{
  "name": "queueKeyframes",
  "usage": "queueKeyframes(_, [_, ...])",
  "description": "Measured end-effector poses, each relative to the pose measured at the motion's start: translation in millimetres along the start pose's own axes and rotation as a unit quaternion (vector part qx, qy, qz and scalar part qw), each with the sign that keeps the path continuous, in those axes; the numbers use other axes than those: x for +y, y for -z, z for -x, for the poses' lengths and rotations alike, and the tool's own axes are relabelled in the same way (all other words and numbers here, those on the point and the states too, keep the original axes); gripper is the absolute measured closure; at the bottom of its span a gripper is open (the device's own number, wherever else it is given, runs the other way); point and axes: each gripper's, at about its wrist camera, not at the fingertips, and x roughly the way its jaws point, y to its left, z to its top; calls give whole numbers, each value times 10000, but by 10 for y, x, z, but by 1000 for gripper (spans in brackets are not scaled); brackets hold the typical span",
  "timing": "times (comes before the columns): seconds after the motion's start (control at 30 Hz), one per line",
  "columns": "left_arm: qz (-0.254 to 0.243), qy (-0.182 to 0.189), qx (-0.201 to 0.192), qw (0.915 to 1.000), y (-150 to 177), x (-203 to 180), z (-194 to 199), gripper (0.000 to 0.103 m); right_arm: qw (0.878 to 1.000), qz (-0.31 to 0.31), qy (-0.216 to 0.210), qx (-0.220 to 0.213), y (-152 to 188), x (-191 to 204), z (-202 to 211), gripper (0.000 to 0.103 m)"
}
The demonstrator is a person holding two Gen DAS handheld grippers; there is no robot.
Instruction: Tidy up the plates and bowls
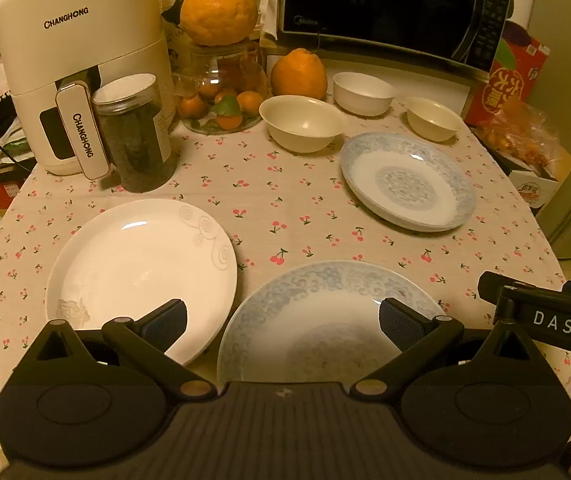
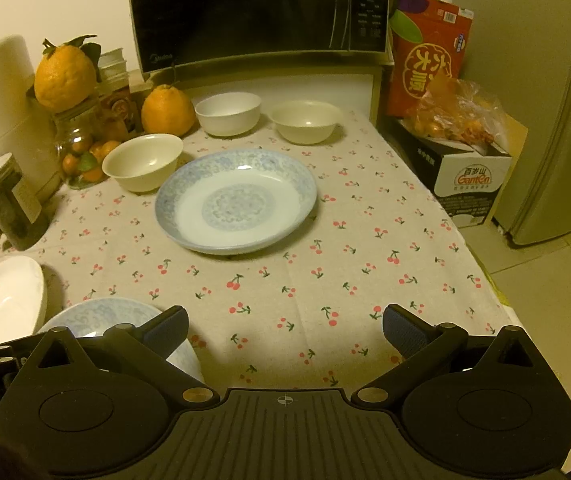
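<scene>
While both tools hover with fingers apart, left tool (image 1: 283, 320) and right tool (image 2: 285, 326) holding nothing, the cherry-print cloth on the counter (image 2: 365, 240) carries three plates (image 1: 407, 180) and three bowls (image 1: 303, 122) before a microwave (image 2: 253, 12), beside a fridge (image 2: 557, 120).

Cherry-print table (image 2: 365, 248) w/ 3 plates (image 2: 237, 200), 3 bowls (image 2: 143, 162), jar (image 1: 135, 132), air fryer (image 1: 73, 60).

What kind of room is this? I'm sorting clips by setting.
Most likely a home kitchen or dining corner. A microwave stands behind a table with a cherry-print tablecloth, a CHANGHONG appliance sits at the left, and a fridge-like cabinet stands at the right.
</scene>
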Motion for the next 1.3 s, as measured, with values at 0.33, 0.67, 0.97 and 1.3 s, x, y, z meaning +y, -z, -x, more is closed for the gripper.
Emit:
queueKeyframes(0.33, [21,7,3,10000,6,-3,6,0,10000,-13,6,25,4,-4,0,0])
queueKeyframes(0.67, [26,9,7,10000,3,-2,6,0,10000,-17,2,36,8,-7,-4,0])
queueKeyframes(0.97, [27,11,6,10000,2,1,6,0,10000,-20,15,56,14,-13,-14,0])
queueKeyframes(1.3, [28,14,8,10000,1,4,5,0,10000,-19,17,63,14,-12,-12,0])
